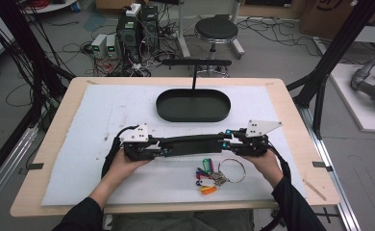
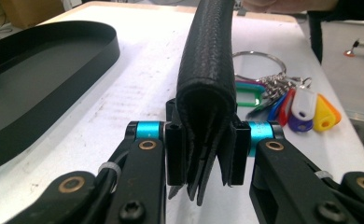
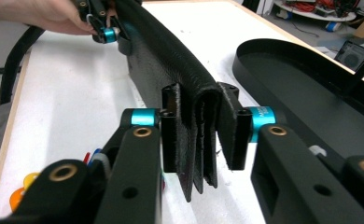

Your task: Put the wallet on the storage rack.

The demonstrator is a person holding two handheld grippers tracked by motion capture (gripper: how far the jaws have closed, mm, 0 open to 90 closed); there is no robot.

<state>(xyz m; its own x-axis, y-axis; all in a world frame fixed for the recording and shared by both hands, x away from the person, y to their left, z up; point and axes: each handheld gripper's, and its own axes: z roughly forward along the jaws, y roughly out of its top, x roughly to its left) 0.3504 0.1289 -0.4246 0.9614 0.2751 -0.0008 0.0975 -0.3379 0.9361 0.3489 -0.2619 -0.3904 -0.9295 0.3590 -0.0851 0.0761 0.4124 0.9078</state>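
Fingers on the left gripper (image 2: 203, 154) are squeezing one end of a long black folded leather wallet (image 1: 190, 143), pads pressed on both sides so the layers are bunching up between them. Over at the other end, the right gripper (image 3: 202, 140) is straddling the wallet too, but only its left pad is sitting against the leather while the other pad is standing a little off, so I'd call that a loose hold at best. So the wallet is hanging stretched between both grippers, fold upward and open edges pointing down, just above the white mat (image 1: 104, 115) near the person's side of the table (image 1: 291, 110). Holding it by both ends like that is probably keeping it level and closed so it isn't flopping open. Right below it, nearer the person, a big key ring with colored plastic tags (image 1: 209, 175) is lying on the mat, apart from the wallet. Farther back, the black oval tray (image 1: 193, 105) is sitting empty, which is looking like the spot where this stuff is going. Both hands are coming in from the bottom edge in dark sleeves.
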